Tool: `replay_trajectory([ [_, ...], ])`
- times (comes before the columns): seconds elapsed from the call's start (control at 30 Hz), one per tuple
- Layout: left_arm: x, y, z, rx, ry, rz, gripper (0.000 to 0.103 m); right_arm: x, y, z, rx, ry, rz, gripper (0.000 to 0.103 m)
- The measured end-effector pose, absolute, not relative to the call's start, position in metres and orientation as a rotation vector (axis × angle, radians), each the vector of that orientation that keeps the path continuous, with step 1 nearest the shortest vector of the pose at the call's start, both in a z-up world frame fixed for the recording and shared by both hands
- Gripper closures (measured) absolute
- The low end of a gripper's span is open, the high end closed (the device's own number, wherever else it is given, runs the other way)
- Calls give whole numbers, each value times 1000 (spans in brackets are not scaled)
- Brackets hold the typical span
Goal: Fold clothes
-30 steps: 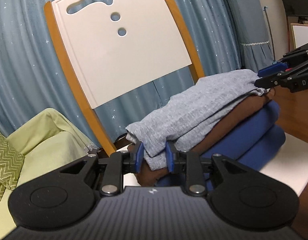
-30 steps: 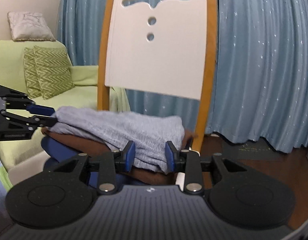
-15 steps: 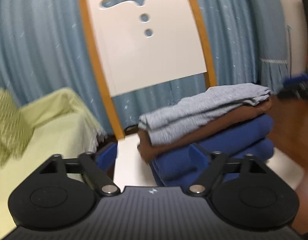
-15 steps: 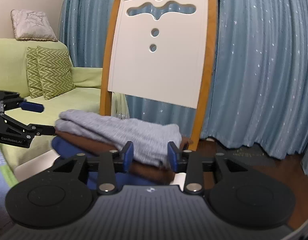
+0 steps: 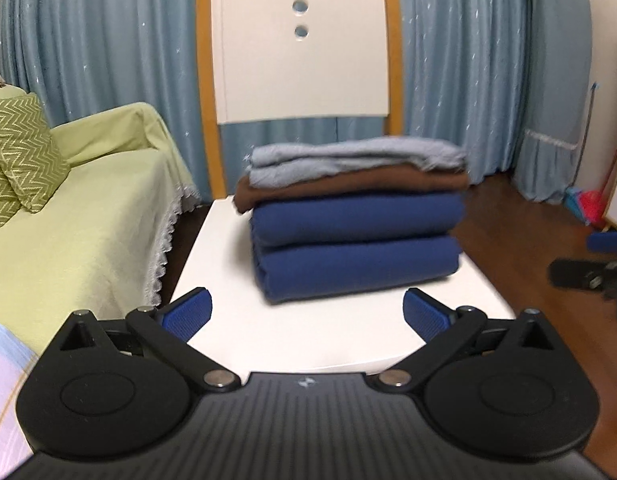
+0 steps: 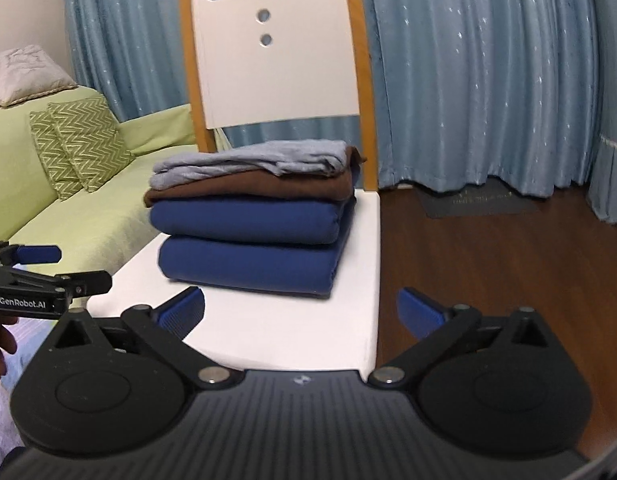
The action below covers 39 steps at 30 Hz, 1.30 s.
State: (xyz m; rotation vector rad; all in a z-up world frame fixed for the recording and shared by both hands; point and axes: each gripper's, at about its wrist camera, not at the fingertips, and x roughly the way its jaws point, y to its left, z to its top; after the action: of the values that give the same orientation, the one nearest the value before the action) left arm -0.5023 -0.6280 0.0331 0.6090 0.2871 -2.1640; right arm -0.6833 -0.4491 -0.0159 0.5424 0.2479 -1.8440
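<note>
The only readable writing is "GenRobot.AI", printed in white on the side of the left gripper where it enters the right wrist view from the left edge. A small logo sits on each gripper body, too small to read.

Taking the white chair seat as the landmark, from left to right: a light green sofa with 2 zigzag cushions stands to its left; the stack of folded clothes rests on the seat's back half, in front of the white backrest; dark wooden floor lies to its right, with blue curtains behind everything.

The stack holds 4 visible layers: a grey garment on top, a brown garment beneath, and 2 thick blue folds at the bottom, possibly 1 doubled piece.

The left gripper hangs over the seat's front edge with its blue pads spread wide, holding nothing; the stack lies straight ahead, apart from the fingers. The right gripper hovers at the seat's front right corner, its fingers equally wide apart and empty, the stack ahead and slightly left.
</note>
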Motion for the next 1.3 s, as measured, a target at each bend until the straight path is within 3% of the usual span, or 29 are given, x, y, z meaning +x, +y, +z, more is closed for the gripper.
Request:
replay_trajectory([
  [1.3, -492, -618, 45, 573, 319, -2160, 0, -666, -450, 12, 478, 277, -1852, 1],
])
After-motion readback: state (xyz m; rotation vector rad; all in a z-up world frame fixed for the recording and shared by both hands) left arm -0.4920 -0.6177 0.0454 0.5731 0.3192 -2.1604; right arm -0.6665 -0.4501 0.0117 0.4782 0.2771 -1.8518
